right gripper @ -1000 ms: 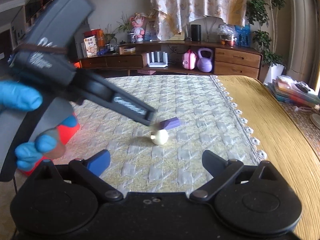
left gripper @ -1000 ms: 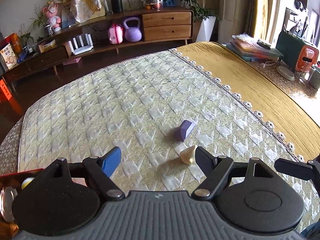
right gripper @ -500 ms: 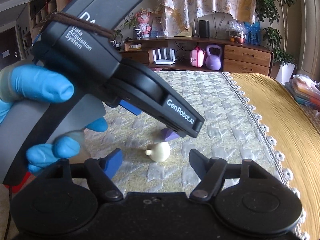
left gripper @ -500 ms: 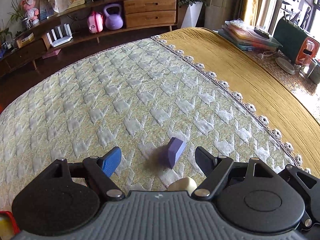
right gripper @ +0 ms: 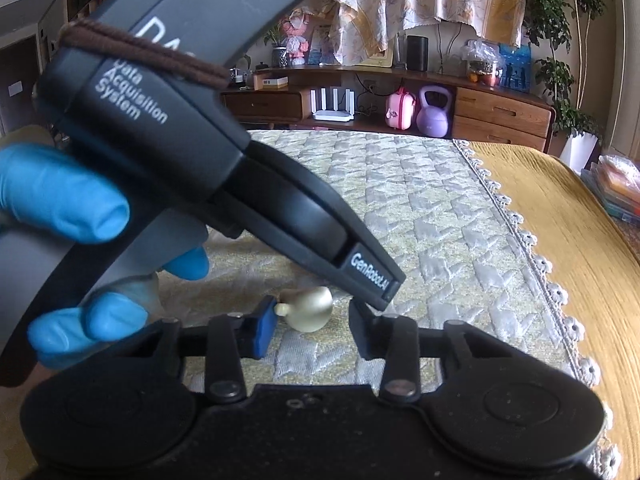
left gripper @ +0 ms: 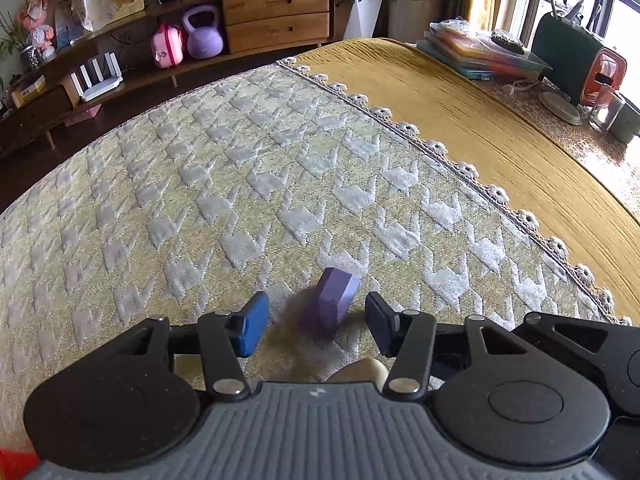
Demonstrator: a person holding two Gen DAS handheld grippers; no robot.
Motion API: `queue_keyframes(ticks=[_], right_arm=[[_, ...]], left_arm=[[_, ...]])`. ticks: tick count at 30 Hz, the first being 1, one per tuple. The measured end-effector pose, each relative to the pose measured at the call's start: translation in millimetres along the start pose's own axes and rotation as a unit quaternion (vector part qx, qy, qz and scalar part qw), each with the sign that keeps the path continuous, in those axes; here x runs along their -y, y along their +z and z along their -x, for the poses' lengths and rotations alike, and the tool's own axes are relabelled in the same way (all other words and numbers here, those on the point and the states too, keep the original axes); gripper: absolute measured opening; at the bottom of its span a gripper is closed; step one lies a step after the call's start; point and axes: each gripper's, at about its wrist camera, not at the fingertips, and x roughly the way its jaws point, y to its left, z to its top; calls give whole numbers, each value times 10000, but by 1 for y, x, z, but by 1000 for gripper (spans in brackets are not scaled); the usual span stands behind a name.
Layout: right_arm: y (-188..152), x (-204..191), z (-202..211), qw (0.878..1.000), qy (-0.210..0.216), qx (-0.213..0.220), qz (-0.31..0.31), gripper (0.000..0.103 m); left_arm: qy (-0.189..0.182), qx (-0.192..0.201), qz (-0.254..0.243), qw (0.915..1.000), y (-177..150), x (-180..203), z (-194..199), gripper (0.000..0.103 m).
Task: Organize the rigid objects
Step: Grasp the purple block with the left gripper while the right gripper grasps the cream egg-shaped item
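Purple block (left gripper: 334, 306) upright between parted left tongs (left gripper: 316, 322) | right tongs (right gripper: 312, 330) parted around cream gourd (right gripper: 310, 312), stem leftward

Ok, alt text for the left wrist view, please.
The open left gripper frames a purple block lying on a patterned bedspread. A cream object peeks out below; a wooden sideboard stands behind.

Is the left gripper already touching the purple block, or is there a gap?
Apart. In the left wrist view the purple block stands between the open fingers of the left gripper, with quilted cloth showing on each side of it.
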Motion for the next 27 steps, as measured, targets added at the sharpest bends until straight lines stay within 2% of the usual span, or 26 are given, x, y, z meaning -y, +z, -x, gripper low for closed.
queue_keyframes(ticks=[3,7,11,18,27], right_arm=[[0,1,-1,10000,29,23,-36,28],[-2,3,0,9999,26,46,-101,28],[-1,5,3,9999,-15,53,-157,28],[2,5,14,9997,-114,17,-221,28],[-3,-3,52,9991,-141,62,-384,28]], left_arm=[[-3,53,34,10000,1,1,0,37],[-8,98,99,9999,1,-2,0,21],[10,76,266,9996,1,-5,2,21],[278,25,451,9986,-7,-11,13,21],[312,130,702,9970,-23,-7,55,20]])
